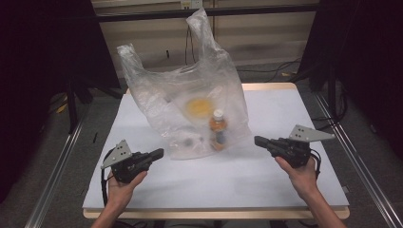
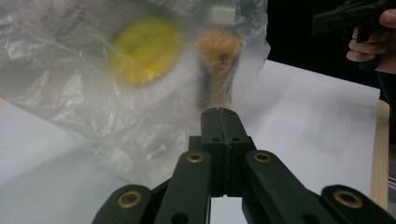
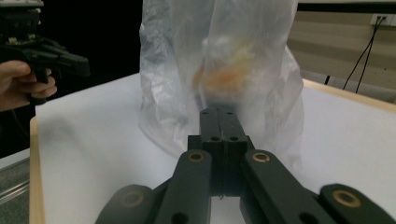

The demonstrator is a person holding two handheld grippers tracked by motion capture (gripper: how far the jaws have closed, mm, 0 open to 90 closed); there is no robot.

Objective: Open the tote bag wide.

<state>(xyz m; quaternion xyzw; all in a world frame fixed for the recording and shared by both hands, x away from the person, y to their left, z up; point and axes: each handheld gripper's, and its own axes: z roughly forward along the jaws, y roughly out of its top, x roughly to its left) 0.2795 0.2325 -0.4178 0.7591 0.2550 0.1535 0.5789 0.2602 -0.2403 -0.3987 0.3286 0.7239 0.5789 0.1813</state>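
1. Standing on the white table (image 1: pixel 266 180), a clear plastic carrier bag (image 1: pixel 190 99) is seen near the middle, its two handle loops raised; every place below is given from this bag.
2. Inside the bag, a small bottle (image 1: pixel 218 128) with a white cap and orange contents is seen low on the right side, and a round yellow item (image 1: pixel 199 107) is seen just left of and above it; what that item is cannot be told through the film.
3. The left tool (image 1: pixel 159 153) is held near the bag's lower left corner, its jaws pressed together on nothing, as the left gripper view confirms (image 2: pixel 219 112).
4. The right tool (image 1: pixel 258 140) is held just right of the bag, apart from it, likewise closed and empty (image 3: pixel 219 112).
5. The bag is judged thin, soft and slippery: it would crumple under a pinch and sag around its contents, while the bottle is judged the heavier part and likely to swing or tip.
6. A hold on the handle loops at the top is judged safest, one loop per tool, so that the weight hangs below and the film is not torn.
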